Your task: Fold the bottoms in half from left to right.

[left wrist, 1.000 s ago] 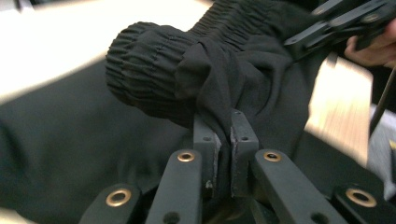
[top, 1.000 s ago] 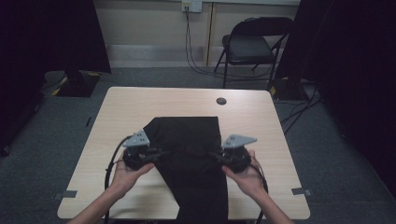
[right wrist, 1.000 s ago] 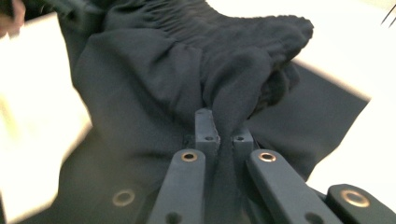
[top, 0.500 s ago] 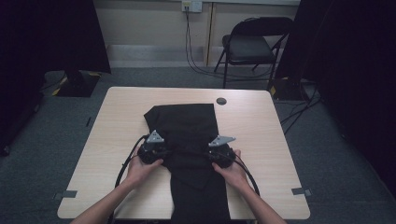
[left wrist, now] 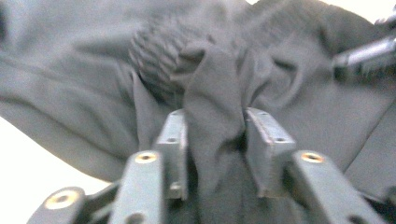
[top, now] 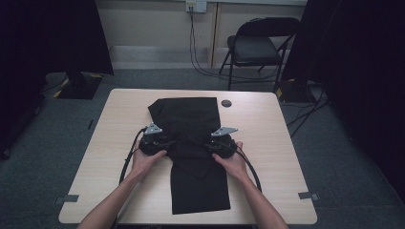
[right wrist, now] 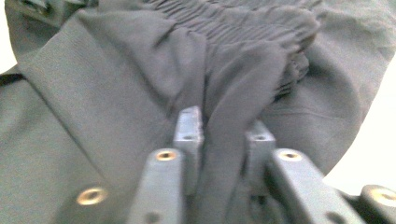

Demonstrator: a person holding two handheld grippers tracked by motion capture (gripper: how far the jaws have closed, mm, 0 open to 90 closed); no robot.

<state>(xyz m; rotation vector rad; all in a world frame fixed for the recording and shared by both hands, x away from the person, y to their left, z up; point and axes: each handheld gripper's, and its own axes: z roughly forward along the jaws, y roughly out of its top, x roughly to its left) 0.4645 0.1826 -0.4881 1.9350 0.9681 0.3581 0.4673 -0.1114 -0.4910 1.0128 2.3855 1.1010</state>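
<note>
Both grippers lowered; gripper views reveal gathered waistband (right wrist: 243,23)

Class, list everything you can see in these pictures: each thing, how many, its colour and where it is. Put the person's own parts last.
Garment: one, black, folded on the table's middle, reaching its near edge; a ribbed band bunched between the tools.
Table: one, light wood.
Round cap: one, dark, far side of the table.
Folding chair: one, black, behind the table.
Wall socket: one, pale, cables hanging.
Tape marks: grey, near corners.
Left tool: black; jaws have just been opening, a cloth fold between them.
Right tool: black; likewise.
Hands: two, each on a tool.
</note>
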